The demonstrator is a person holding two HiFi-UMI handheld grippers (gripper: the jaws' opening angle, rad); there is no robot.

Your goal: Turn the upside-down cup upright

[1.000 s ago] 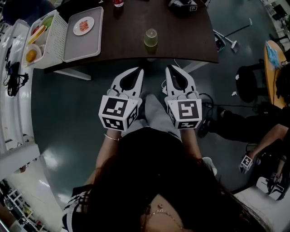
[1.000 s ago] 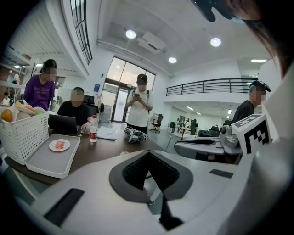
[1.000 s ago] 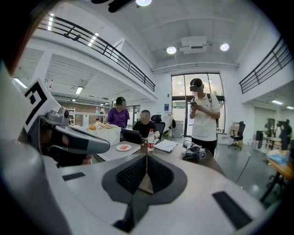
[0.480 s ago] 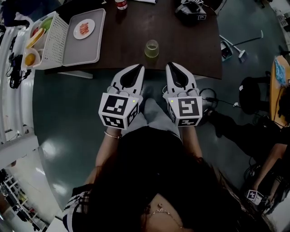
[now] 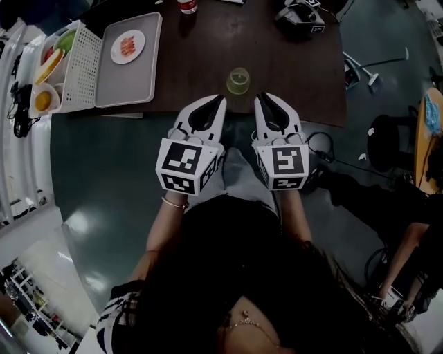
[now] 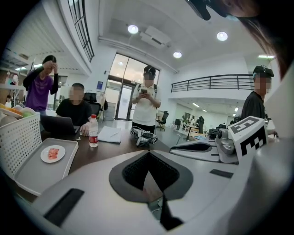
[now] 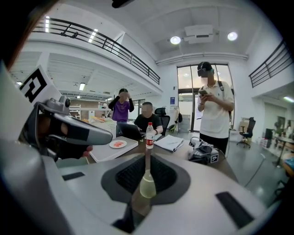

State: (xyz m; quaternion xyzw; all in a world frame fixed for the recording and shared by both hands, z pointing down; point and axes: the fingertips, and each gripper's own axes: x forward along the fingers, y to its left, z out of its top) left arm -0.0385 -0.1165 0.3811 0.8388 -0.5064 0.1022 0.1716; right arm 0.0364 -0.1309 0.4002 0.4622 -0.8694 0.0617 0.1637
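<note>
A pale yellow-green translucent cup [image 5: 239, 81] stands on the dark brown wooden desk [image 5: 201, 66], close to the desk's near edge and well apart from everything else on it. From above, it cannot be told whether its mouth faces down.

The left hand-held gripper [image 5: 219, 101] and the right hand-held gripper [image 5: 258, 101] are held side by side, level with each other, their tips at the desk's near edge. The cup sits just beyond them, roughly in line with the gap between the two, and neither touches it.

Both are closed with nothing in them. The left gripper view shows its dark ribbed pads [image 6: 134, 170] meeting at the tip, with only bare desk beyond. In the right gripper view the jaws also meet at the tip, and the cup shows through the thin slit behind it – out on the desk, not clamped.

Farther left on the desk lies a flat grey plastic tray [image 5: 124, 79] carrying a small white plate [image 5: 128, 45] of red food, and a white perforated basket [image 5: 84, 66] stands against the tray's left side. A clear plastic bottle with a red label [image 5: 185, 6] stands at the far edge, and a black device with square markers [image 5: 302, 13] lies far right.
</note>
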